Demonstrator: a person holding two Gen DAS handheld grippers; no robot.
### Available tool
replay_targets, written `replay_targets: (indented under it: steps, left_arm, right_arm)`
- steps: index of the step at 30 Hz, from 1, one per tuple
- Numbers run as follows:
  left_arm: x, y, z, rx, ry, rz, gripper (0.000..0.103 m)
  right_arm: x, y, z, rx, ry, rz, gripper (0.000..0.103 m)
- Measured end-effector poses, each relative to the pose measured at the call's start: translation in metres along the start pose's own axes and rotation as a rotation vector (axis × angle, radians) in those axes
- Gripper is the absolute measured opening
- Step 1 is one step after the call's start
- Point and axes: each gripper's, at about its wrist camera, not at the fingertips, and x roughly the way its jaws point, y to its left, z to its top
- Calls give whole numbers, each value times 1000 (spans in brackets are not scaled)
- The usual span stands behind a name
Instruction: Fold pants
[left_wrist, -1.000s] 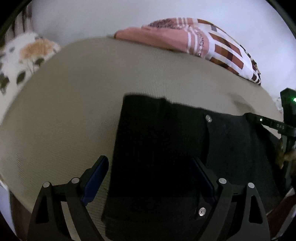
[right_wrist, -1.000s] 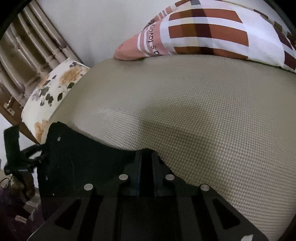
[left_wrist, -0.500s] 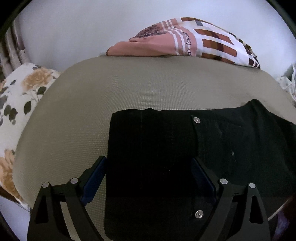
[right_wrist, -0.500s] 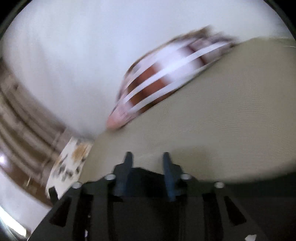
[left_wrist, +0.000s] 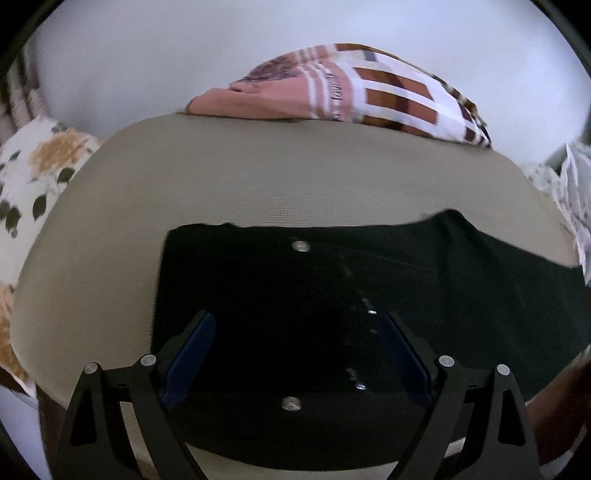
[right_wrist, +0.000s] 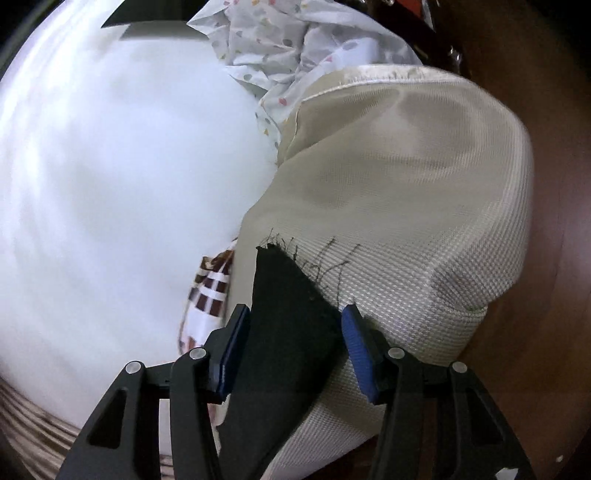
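Lying between both grippers' spread jaws, black pants (left_wrist: 332, 295), right jaws opening

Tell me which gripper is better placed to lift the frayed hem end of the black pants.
Probably the right gripper: its opening jaws straddle the frayed hem of the black pants. The left gripper hovers open over the waistband end, by the metal buttons.

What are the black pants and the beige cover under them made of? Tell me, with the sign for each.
Black pants: looks like a dense, matte woven cloth, perhaps denim. Metal studs sit at the waist, and the hem is frayed into loose threads.
Beige cover: a woven fabric with a slight sheen, likely synthetic. A fine grid weave shows, with a stitched seam along the edge.
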Motion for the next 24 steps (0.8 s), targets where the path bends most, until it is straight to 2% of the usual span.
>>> replay_targets:
  steps: [3, 5, 8, 9, 11, 13, 17, 19, 24]
  left_arm:
    - [-6, -16, 0, 57, -1, 7, 91]
    - [-10, -24, 0, 90, -9, 20, 91]
    - [-15, -32, -1, 123, -22, 31, 91]
    - [-15, -33, -1, 125, -20, 33, 91]
    - [-14, -33, -2, 122, -9, 30, 91]
    - [-14, -33, -2, 113, -4, 26, 91]
    - [-13, -31, -4, 94, 0, 17, 91]
    - [-14, -30, -6, 87, -2, 16, 91]
    - [-7, -25, -10, 67, 30, 7, 91]
  right_arm:
    - [6, -10, -2, 20, 24, 8, 50]
    - [16, -14, -6, 24, 49, -25, 50]
    - [18, -15, -16, 47, 62, 19, 50]
    - [20, -12, -18, 42, 74, 29, 49]
    - [23, -1, -23, 18, 94, 55, 39]
    - [24, 18, -26, -51, 99, 58, 37]
    - [33, 19, -23, -74, 122, -25, 37]
    - [34, 11, -23, -36, 122, 6, 37]
    - [44, 12, -24, -48, 155, 19, 37]
